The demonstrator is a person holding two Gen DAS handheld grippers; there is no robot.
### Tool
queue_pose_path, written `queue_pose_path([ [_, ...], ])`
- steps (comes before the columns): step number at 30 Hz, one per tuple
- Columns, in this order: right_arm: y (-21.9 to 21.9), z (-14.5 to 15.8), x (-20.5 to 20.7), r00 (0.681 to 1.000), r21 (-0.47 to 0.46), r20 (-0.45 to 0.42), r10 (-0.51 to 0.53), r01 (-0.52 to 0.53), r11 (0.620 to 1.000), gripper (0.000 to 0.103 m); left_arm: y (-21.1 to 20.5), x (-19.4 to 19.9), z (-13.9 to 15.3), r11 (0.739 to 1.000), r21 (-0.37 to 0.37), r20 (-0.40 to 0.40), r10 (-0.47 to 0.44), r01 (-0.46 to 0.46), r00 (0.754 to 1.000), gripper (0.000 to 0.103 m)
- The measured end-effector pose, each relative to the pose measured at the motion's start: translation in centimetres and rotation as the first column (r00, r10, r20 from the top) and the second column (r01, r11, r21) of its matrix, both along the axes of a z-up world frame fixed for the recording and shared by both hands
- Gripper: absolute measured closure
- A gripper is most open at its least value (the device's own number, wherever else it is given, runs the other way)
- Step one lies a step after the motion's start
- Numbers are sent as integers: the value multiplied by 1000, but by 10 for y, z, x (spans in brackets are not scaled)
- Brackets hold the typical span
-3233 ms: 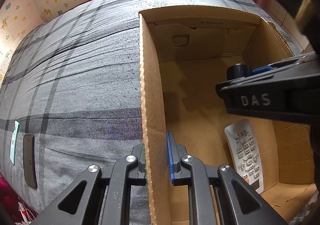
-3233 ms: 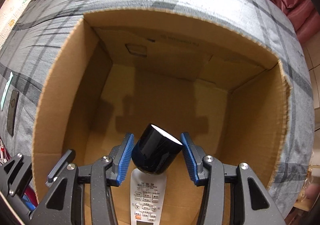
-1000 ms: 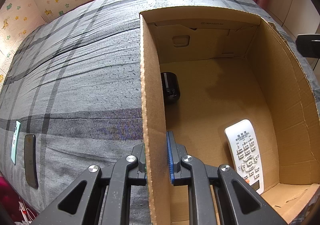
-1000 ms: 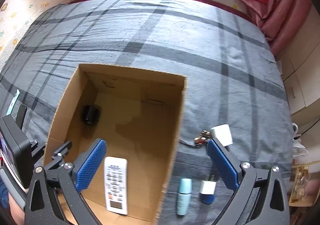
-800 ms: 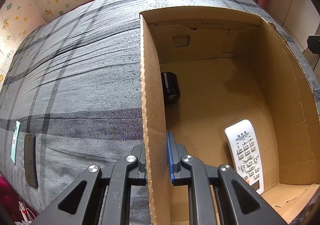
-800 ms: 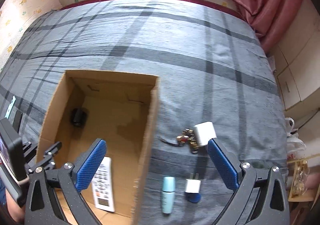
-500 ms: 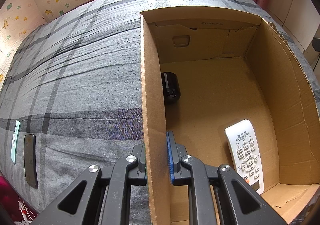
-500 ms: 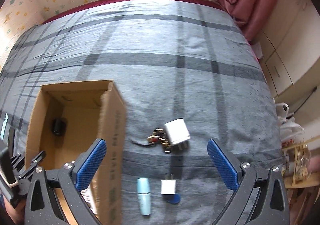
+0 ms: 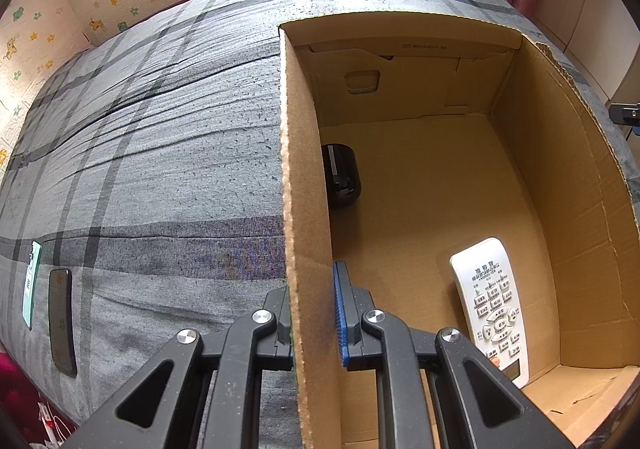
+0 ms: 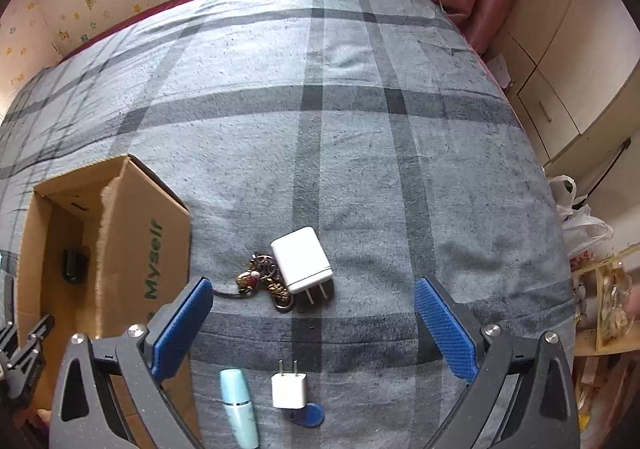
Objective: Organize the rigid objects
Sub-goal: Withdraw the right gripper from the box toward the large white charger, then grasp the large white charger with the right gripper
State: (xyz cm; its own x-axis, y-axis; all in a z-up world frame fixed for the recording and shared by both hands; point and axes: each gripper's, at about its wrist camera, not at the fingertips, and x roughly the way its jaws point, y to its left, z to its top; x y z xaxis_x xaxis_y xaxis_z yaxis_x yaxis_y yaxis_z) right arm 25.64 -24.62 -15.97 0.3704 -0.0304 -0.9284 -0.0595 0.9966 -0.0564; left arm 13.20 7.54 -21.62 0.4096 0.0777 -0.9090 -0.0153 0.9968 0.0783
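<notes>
**Rigid objects: two boxed, several left on the bed**

Left gripper [image 9: 312,313] clamps its blue pads on the near wall of the open brown cardboard box [image 9: 576,185]. Right gripper [image 10: 312,321] hovers with fingers wide apart, empty. Inside the box lie a black cylinder [image 9: 342,175] and a white remote control [image 9: 490,301]. Beside the box, on the grey plaid bedcover [image 10: 360,109], remain a large white charger [image 10: 300,259], a keychain [image 10: 260,281], a small white plug [image 10: 289,389] and a pale-blue tube [image 10: 239,405].

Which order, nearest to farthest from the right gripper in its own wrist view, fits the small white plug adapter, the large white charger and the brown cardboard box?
1. Small white plug adapter: between the open fingers of the right gripper, low in frame.
2. Large white charger: ahead, beside the keychain.
3. Brown cardboard box: far left.
</notes>
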Motion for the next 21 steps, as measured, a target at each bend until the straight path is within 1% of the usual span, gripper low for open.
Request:
queue_pose_path([
  [6,-3,-18,13,1000,-2,-26,4,-4,1000,0,1,0,0,1000,-1,-1,1,-1,1000,88],
  [15,-2,-56,30,995,-9,-93,25,-26,1000,1,0,0,-1,1000,-2,1,1,-1,1000,88],
  [18,-1,-65,34,994,-5,-107,33,-33,999,2,0,0,-1,1000,-2,1,2,-2,1000,88],
  [21,1,-73,39,992,-2,-123,39,-40,999,5,1,0,-2,1000,-2,0,2,-2,1000,88],
])
